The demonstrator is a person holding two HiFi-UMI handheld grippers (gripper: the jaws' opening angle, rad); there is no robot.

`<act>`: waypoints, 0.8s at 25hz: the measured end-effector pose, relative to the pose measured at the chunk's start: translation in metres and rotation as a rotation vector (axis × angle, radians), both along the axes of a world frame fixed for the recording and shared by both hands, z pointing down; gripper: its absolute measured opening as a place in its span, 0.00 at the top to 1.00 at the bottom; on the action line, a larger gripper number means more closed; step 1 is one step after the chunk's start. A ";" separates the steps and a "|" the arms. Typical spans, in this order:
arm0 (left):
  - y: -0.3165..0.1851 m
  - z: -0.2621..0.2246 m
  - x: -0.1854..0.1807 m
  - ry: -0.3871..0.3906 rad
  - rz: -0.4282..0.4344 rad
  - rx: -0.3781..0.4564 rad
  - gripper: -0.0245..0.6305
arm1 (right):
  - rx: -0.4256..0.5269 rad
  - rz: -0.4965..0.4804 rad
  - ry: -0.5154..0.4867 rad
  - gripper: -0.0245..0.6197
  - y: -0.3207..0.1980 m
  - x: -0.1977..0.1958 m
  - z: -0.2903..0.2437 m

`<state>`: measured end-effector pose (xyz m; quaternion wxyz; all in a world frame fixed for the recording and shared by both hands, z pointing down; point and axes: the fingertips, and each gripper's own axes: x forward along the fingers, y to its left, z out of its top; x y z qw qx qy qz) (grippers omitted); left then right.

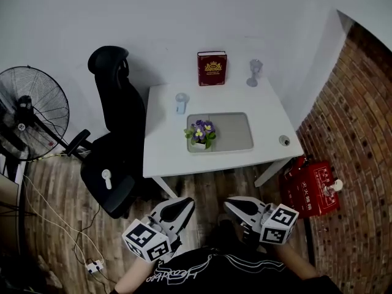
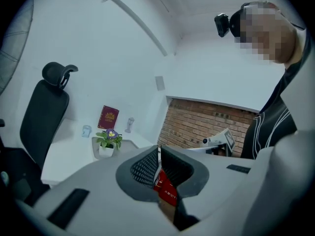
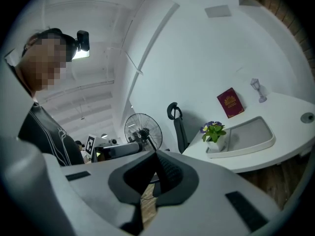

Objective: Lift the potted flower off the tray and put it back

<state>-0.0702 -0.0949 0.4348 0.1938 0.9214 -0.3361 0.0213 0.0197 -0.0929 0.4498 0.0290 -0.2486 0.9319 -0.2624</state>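
Observation:
The potted flower (image 1: 200, 133), purple blooms in a small white pot, stands at the left end of the grey tray (image 1: 233, 132) on the white table (image 1: 165, 152). Both grippers hang low in front of the table, well short of it. My left gripper (image 1: 187, 202) is shut with nothing between its jaws, which meet in the left gripper view (image 2: 158, 149). My right gripper (image 1: 229, 204) also looks shut and empty (image 3: 156, 155). From the grippers, the flower (image 2: 109, 140) (image 3: 213, 132) and tray (image 3: 251, 134) show far ahead.
A red book (image 1: 212, 68) stands at the table's back edge, with a stemmed glass (image 1: 254, 72) beside it and a small cup (image 1: 181, 102) nearer. A black office chair (image 1: 116, 139) and a fan (image 1: 30, 112) are to the left. A red box (image 1: 309, 188) lies by the brick wall on the right.

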 end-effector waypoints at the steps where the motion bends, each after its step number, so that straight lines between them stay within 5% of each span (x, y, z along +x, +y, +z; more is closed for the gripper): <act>1: 0.002 0.002 0.000 0.001 -0.001 -0.004 0.90 | -0.004 0.003 0.002 0.96 0.003 0.000 0.002; 20: 0.027 0.017 -0.007 -0.058 0.006 -0.011 0.90 | -0.020 0.040 0.012 0.96 0.033 -0.003 0.012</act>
